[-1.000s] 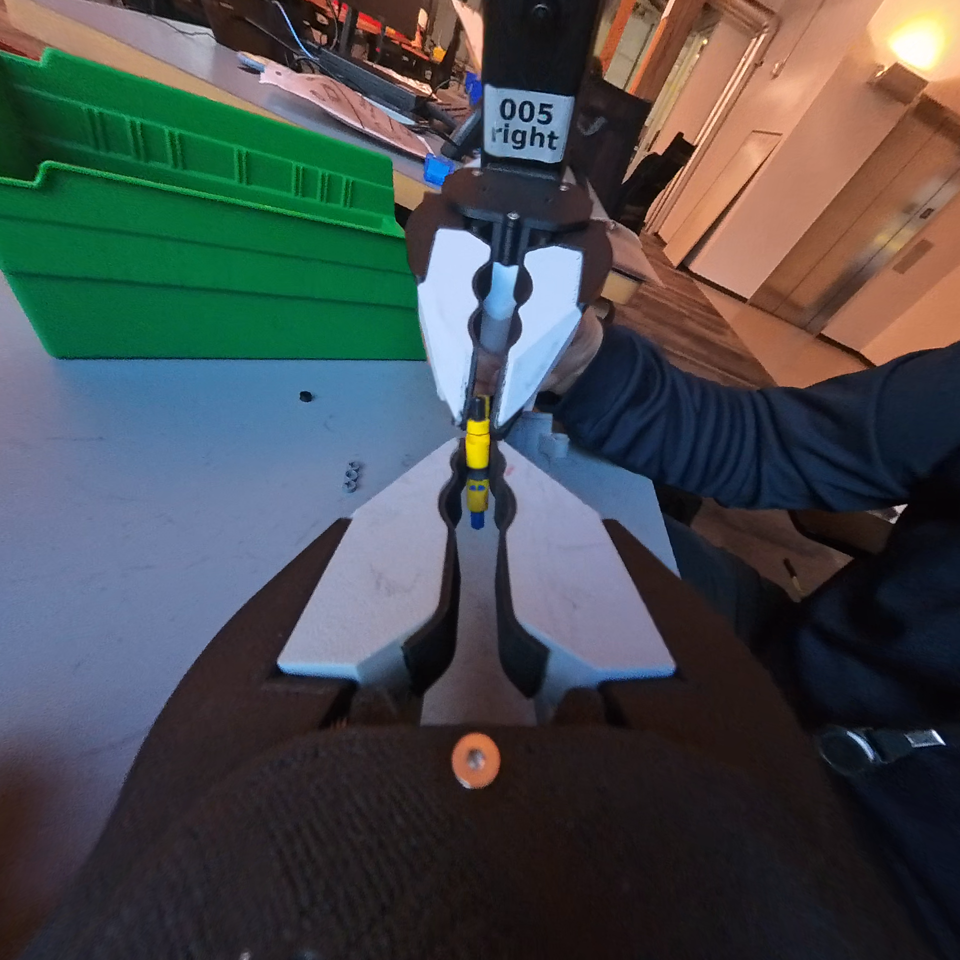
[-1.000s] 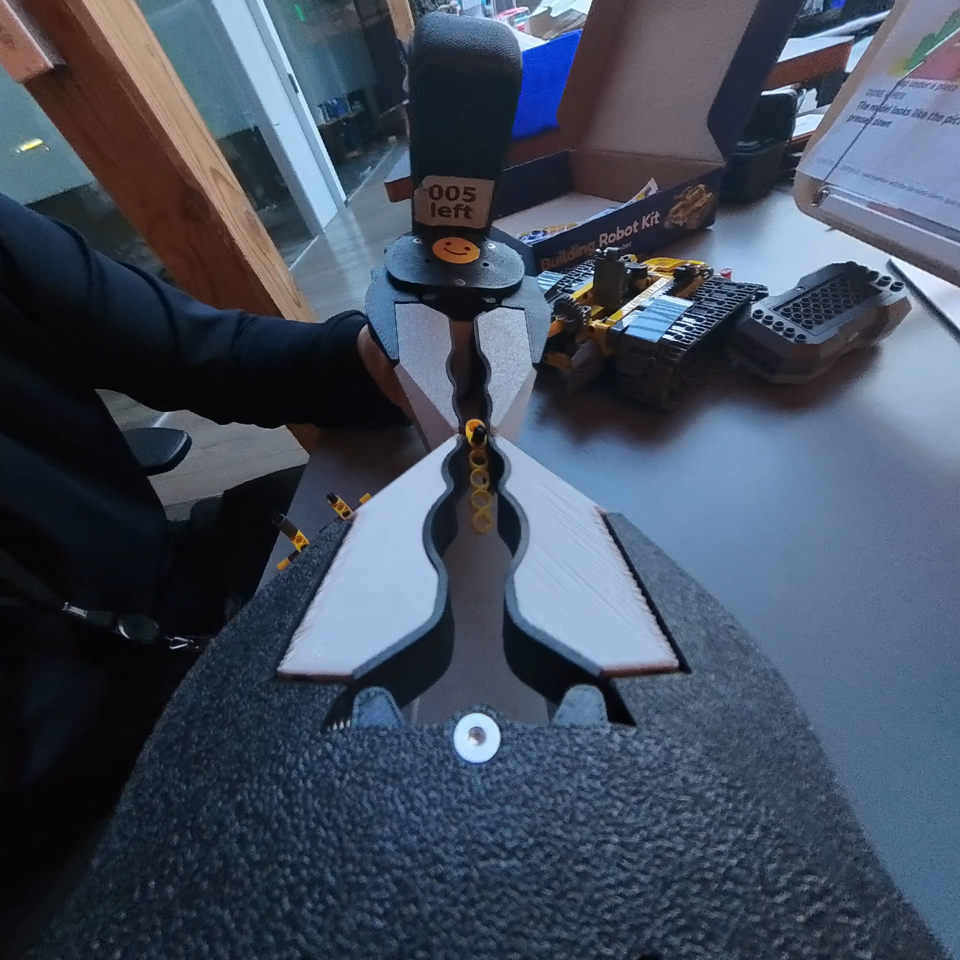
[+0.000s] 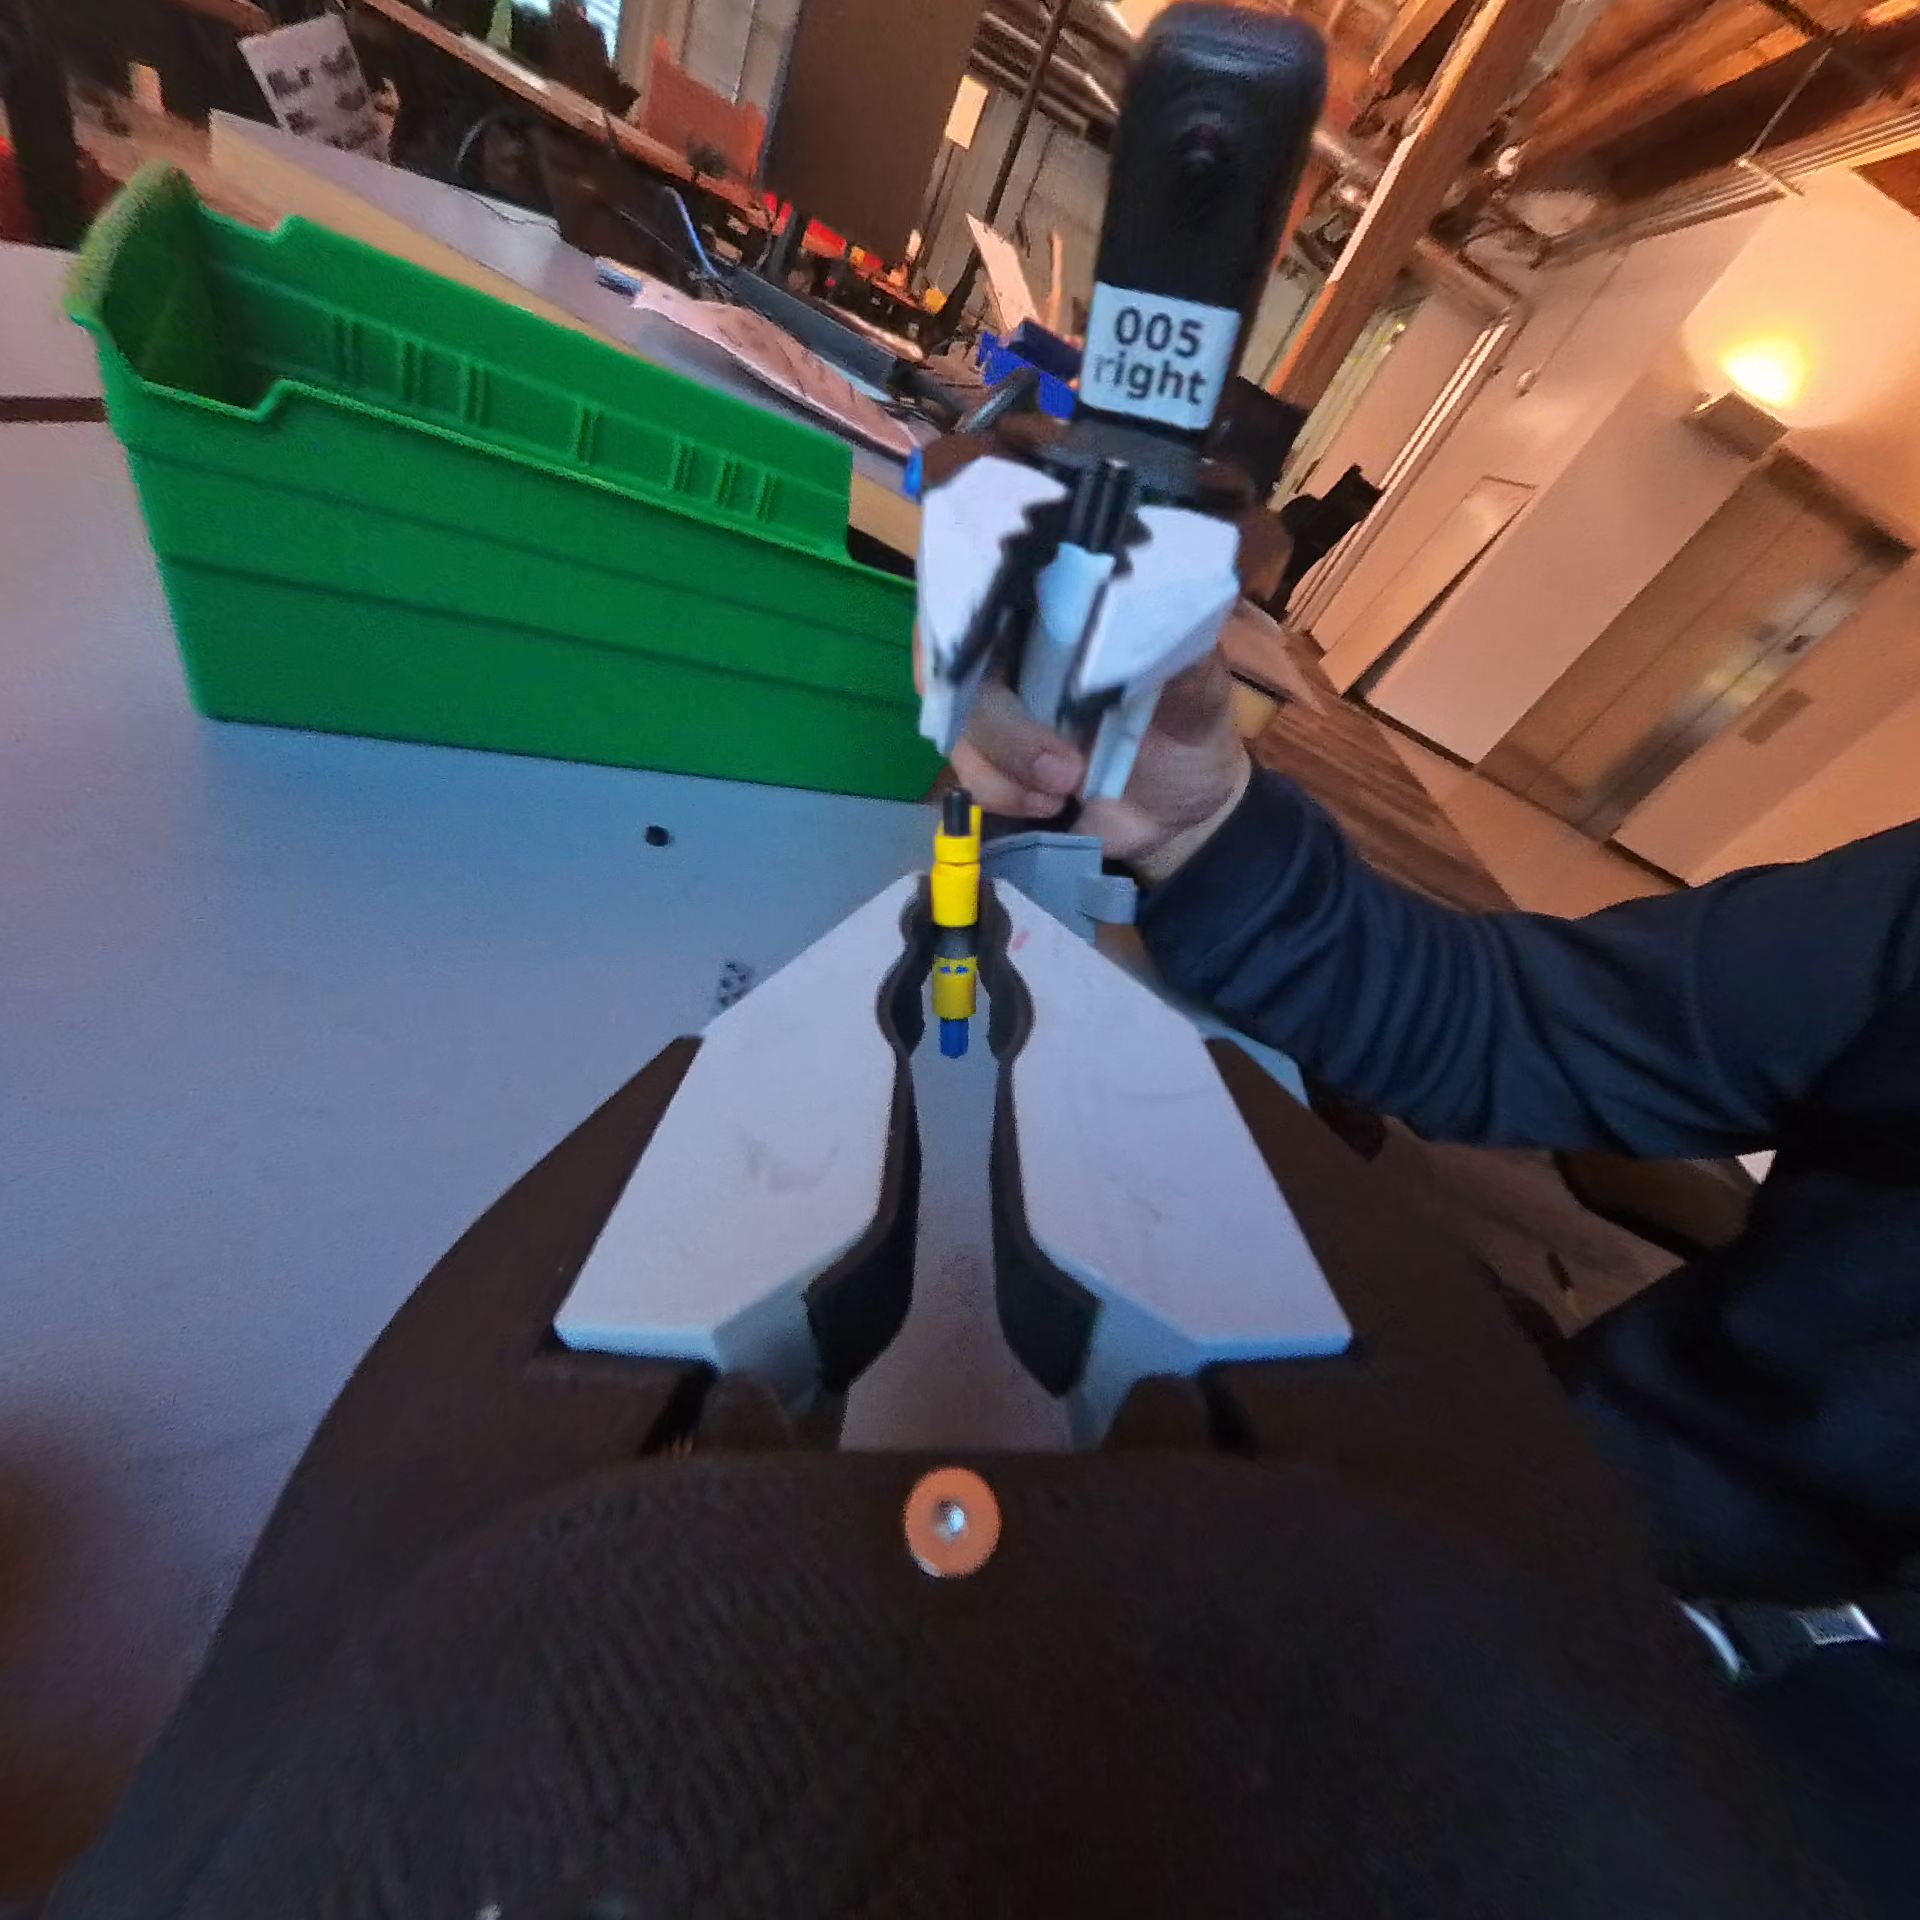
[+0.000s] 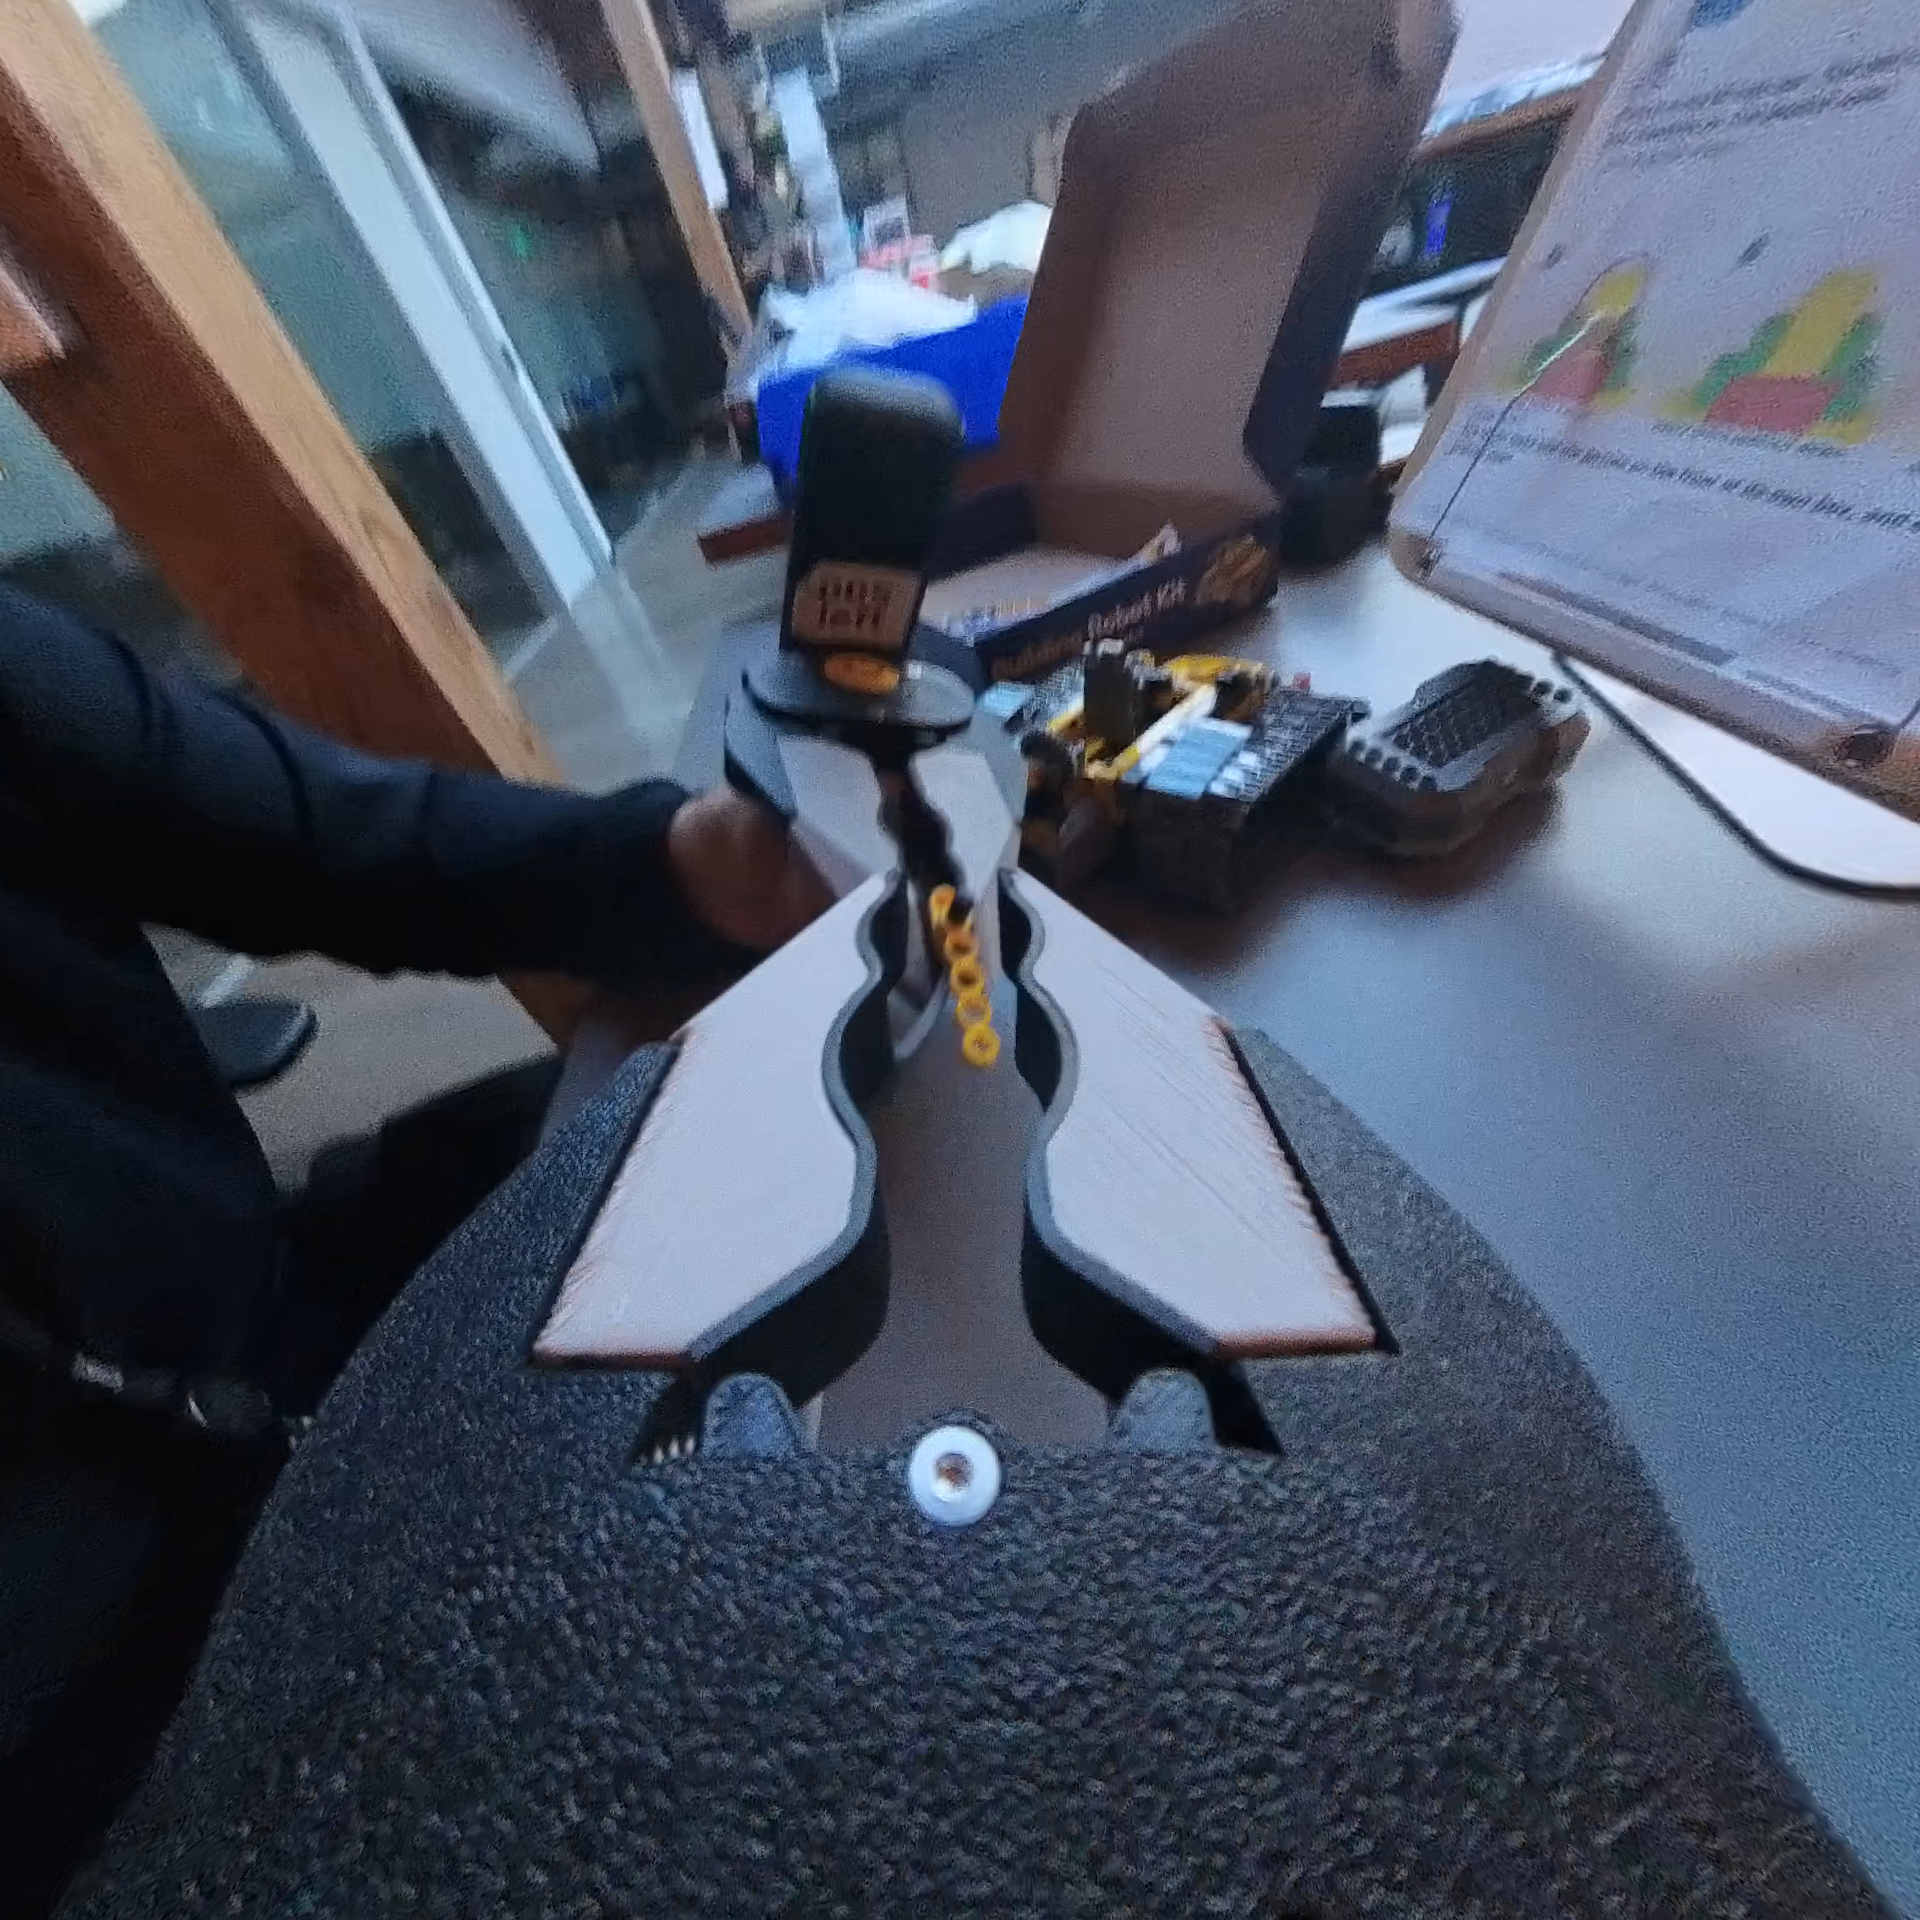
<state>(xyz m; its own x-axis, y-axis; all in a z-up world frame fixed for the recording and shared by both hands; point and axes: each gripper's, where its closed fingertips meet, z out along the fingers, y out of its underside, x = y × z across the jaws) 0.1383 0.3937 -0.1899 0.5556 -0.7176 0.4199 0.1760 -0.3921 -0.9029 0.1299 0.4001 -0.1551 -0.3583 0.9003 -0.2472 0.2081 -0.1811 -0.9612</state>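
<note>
My left gripper (image 3: 956, 896) is shut on a small yellow brick piece (image 3: 954, 862) that has a black pin at its far end and a blue pin at its near end. The piece is held above the grey table (image 3: 312, 987). My right gripper (image 4: 951, 883) is open and empty. In the right wrist view the yellow piece (image 4: 966, 987) shows as a beam with holes in the gap between my fingers, held by the left gripper (image 4: 935, 831) opposite. In the left wrist view the right gripper (image 3: 1023, 764) hangs just above and to the right of the black pin, apart from it.
A green bin (image 3: 499, 582) stands at the back left. Small nuts (image 3: 736, 982) lie on the table. A yellow and black tracked toy vehicle (image 4: 1174, 769), a black tread part (image 4: 1455, 748), an open cardboard box (image 4: 1143, 499) and a standing instruction sheet (image 4: 1714, 364) are at the right. A person's sleeve (image 3: 1507, 987) crosses the right. Left and right tips are no more than a few centimetres apart.
The right gripper has drawn back from the yellow piece, up and to the right in the left wrist view. Its tips were at the piece's far end before. The left gripper still holds the piece.
</note>
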